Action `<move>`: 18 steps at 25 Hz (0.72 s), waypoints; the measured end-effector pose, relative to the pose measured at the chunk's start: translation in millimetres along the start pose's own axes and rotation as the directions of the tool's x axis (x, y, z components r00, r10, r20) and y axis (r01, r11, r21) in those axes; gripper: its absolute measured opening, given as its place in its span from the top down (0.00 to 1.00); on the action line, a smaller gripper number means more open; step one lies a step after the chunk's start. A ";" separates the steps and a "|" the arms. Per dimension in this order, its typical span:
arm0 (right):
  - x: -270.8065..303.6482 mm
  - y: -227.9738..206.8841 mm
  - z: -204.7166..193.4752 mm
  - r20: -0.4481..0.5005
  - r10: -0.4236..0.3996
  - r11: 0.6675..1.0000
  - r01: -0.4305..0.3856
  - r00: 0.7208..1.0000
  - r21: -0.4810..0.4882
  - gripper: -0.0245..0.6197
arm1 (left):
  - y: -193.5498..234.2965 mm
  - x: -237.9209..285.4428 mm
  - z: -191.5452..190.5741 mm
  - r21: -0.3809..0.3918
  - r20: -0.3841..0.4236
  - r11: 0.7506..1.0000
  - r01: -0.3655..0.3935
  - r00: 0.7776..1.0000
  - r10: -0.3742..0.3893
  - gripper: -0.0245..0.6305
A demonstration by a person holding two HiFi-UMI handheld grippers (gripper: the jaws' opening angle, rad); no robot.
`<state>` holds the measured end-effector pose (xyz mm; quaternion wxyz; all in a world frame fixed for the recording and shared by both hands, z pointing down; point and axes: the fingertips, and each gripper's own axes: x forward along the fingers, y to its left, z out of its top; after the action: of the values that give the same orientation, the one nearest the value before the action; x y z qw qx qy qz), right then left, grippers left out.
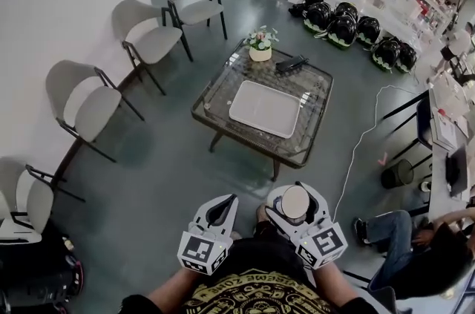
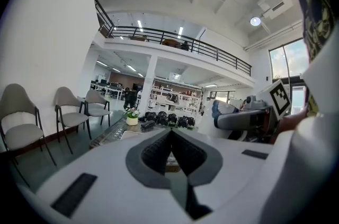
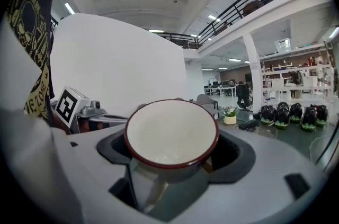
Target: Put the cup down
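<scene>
In the head view, my right claw [image 1: 298, 194] pinches the cup [image 1: 295, 205] near my chest, well apart from the glass surface [image 1: 214, 91] and its white tray [image 1: 265, 108]. In the left gripper view, the left claw [image 2: 170, 135] is pressed together, holding nothing. In the right gripper view, the red-rimmed cup is empty.

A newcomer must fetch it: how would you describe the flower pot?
Find the glass coffee table beside the row of chairs. At its far corner, beyond the white tray, stands the flower pot: cream, with pale blossoms, the only plant there.
</scene>
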<state>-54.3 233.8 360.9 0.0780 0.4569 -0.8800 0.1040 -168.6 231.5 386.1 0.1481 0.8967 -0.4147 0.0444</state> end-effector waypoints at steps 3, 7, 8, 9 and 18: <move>15.8 -14.7 3.4 -0.003 0.024 1.000 -0.024 1.000 0.007 0.33 | 11.0 16.6 5.8 0.003 -0.006 1.000 -0.025 1.000 0.025 0.96; 29.9 -39.1 7.5 -0.009 0.049 0.999 -0.049 0.999 0.016 0.33 | 17.1 40.2 14.7 0.006 -0.009 0.999 -0.053 0.999 0.053 0.96; 33.0 -45.5 8.5 -0.010 0.054 0.998 -0.054 0.998 0.017 0.33 | 18.3 46.1 16.9 0.007 -0.010 0.998 -0.061 0.998 0.061 0.96; 36.7 -51.4 9.6 -0.011 0.060 0.998 -0.059 0.998 0.019 0.33 | 20.0 51.7 19.4 0.007 -0.009 0.998 -0.069 0.998 0.070 0.96; 71.1 -94.3 17.0 -0.032 0.117 0.993 -0.116 0.993 0.018 0.33 | 34.5 92.4 37.6 0.004 -0.010 0.990 -0.142 0.990 0.142 0.96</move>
<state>-18.2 120.5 371.6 0.0825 0.4036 -0.9029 0.1231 -136.1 131.4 377.0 0.1451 0.8649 -0.4768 0.0601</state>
